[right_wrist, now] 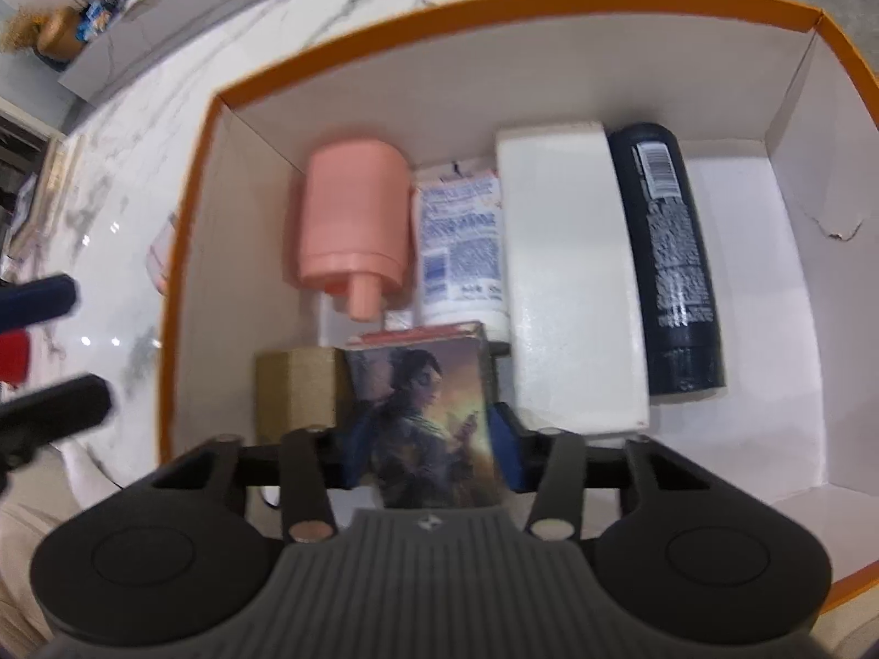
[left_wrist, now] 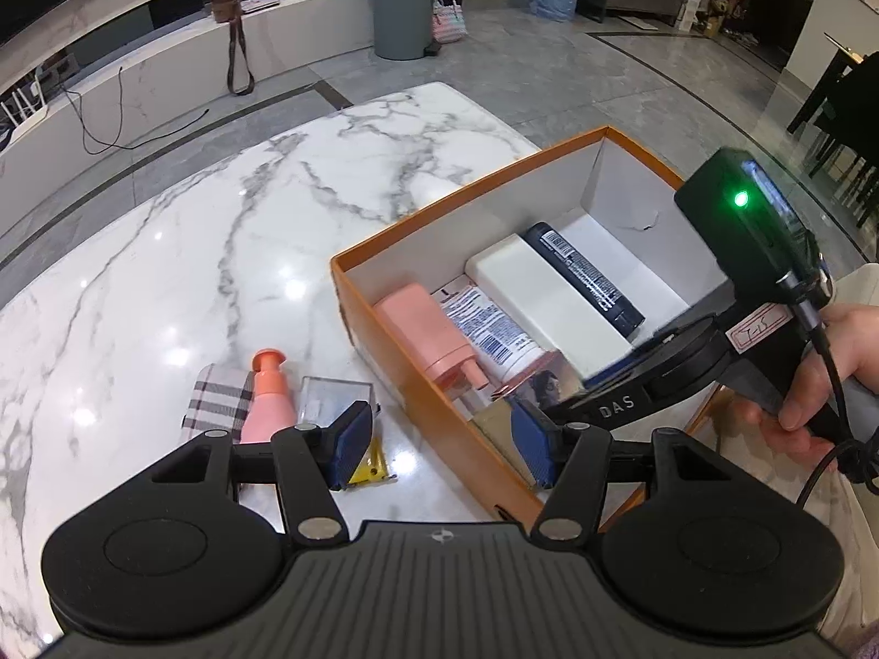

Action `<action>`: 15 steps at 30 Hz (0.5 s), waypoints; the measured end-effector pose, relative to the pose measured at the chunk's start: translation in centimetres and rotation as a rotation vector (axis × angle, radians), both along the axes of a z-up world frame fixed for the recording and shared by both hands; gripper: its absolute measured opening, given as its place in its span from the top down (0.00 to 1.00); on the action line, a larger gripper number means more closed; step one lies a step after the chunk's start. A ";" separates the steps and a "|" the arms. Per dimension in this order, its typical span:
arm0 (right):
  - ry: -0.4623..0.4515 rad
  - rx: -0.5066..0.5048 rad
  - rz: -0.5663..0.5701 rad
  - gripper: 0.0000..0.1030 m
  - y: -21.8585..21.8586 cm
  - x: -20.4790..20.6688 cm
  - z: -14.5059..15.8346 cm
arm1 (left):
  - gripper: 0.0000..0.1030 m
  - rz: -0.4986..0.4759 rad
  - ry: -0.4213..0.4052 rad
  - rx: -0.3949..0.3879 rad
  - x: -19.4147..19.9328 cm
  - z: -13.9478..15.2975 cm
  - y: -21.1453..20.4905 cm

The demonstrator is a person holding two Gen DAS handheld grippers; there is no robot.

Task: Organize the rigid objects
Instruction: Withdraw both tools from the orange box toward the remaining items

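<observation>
Orange cardboard box [right_wrist: 187, 252] sits under the right gripper [right_wrist: 423, 456], whose blue pads clamp a small picture-printed box [right_wrist: 423, 417] (a painted figure on its face) low inside it. Just ahead of the jaws lie a pink pump bottle [right_wrist: 351, 219], a white rectangular block [right_wrist: 571, 274] and a black cylindrical bottle [right_wrist: 670, 258]. The left gripper [left_wrist: 439, 439] hangs open and empty over the box's near wall, with a second pink pump bottle [left_wrist: 269, 395] on the marble table [left_wrist: 220, 219] just beside its left pad.
</observation>
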State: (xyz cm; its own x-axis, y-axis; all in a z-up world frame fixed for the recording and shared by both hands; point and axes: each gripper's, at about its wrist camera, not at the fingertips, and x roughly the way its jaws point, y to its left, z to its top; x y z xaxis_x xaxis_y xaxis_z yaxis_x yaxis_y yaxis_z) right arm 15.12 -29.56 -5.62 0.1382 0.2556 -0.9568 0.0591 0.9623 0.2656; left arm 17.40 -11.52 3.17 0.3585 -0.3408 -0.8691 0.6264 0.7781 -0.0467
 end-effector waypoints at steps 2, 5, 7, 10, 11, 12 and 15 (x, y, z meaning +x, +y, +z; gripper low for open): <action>0.022 0.007 -0.005 0.68 -0.2 -0.2 -0.3 | 0.33 0.004 -0.001 -0.001 -0.2 0.1 0.4; 0.009 0.004 -0.012 0.72 -0.4 -0.5 0.2 | 0.33 0.011 -0.005 0.001 -0.5 0.3 1.0; -0.010 -0.001 -0.007 0.72 -0.2 -0.6 0.9 | 0.33 0.019 -0.008 0.009 -0.6 0.3 1.3; -0.066 -0.005 0.022 0.71 0.5 -1.1 2.7 | 0.33 0.030 -0.019 0.014 -0.8 0.6 2.0; -0.095 -0.011 0.037 0.71 0.9 -1.3 3.5 | 0.33 0.037 -0.026 0.014 -0.8 0.8 2.3; -0.132 -0.019 0.062 0.71 1.3 -1.6 4.5 | 0.33 0.043 -0.035 0.013 -0.9 1.0 2.7; -0.262 -0.041 0.142 0.63 2.8 -2.2 7.5 | 0.33 0.051 -0.077 0.001 -1.1 1.6 4.0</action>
